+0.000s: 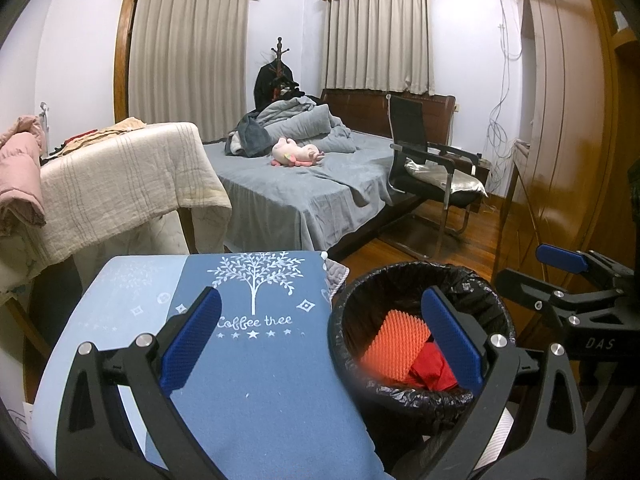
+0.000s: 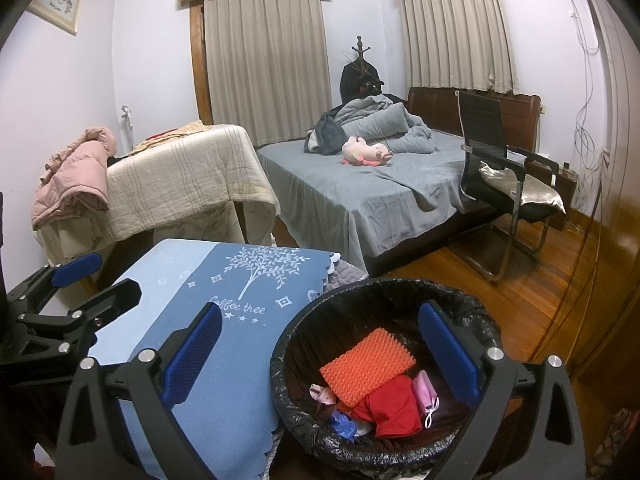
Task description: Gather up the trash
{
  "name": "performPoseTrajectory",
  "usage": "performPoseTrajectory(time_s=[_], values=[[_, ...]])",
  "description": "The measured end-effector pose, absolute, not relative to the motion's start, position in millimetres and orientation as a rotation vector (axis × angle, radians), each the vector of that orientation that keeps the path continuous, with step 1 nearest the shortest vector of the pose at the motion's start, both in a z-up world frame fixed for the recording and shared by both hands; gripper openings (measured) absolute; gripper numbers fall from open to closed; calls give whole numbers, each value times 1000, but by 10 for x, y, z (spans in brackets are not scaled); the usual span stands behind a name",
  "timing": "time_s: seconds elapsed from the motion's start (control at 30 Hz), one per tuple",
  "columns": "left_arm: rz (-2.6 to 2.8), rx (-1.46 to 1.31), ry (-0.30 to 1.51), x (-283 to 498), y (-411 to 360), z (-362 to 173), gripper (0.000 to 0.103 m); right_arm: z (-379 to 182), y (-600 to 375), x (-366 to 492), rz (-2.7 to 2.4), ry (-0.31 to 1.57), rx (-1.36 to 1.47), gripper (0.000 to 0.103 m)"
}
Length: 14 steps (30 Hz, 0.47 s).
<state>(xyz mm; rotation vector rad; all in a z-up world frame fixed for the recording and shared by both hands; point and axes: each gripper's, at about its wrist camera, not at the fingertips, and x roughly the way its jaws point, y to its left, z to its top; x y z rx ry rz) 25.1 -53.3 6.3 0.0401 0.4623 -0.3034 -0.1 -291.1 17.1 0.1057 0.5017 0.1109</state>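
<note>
A round bin lined with a black bag (image 2: 304, 328) (image 1: 352, 292) stands on the wooden floor beside a blue-covered table (image 2: 208, 320) (image 1: 256, 360). Inside lie an orange spiky mat (image 2: 366, 364) (image 1: 394, 344), a red crumpled piece (image 2: 394, 406) (image 1: 430, 370), a pink pouch (image 2: 426, 390) and small scraps. My right gripper (image 2: 320, 354) hangs open above the bin and the table's edge, nothing between its fingers. My left gripper (image 1: 322, 338) is open too, over the table and the bin's left rim. In each view the other gripper shows at the side.
A bed with grey sheets (image 2: 360, 196), a pink plush toy (image 2: 366, 152) and heaped bedding stands behind. A black chair (image 2: 500, 168) is at its right, a cream-draped piece of furniture (image 2: 180, 184) with a pink jacket at the left. Wooden wardrobe doors (image 1: 568, 120) line the right side.
</note>
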Motion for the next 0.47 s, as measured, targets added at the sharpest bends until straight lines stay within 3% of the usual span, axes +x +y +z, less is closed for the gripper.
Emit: performPoseTrajectory(time_s=[0.47], values=[[-302, 42, 463, 248, -539, 76, 97, 185, -2907, 7, 112, 503, 106, 97]])
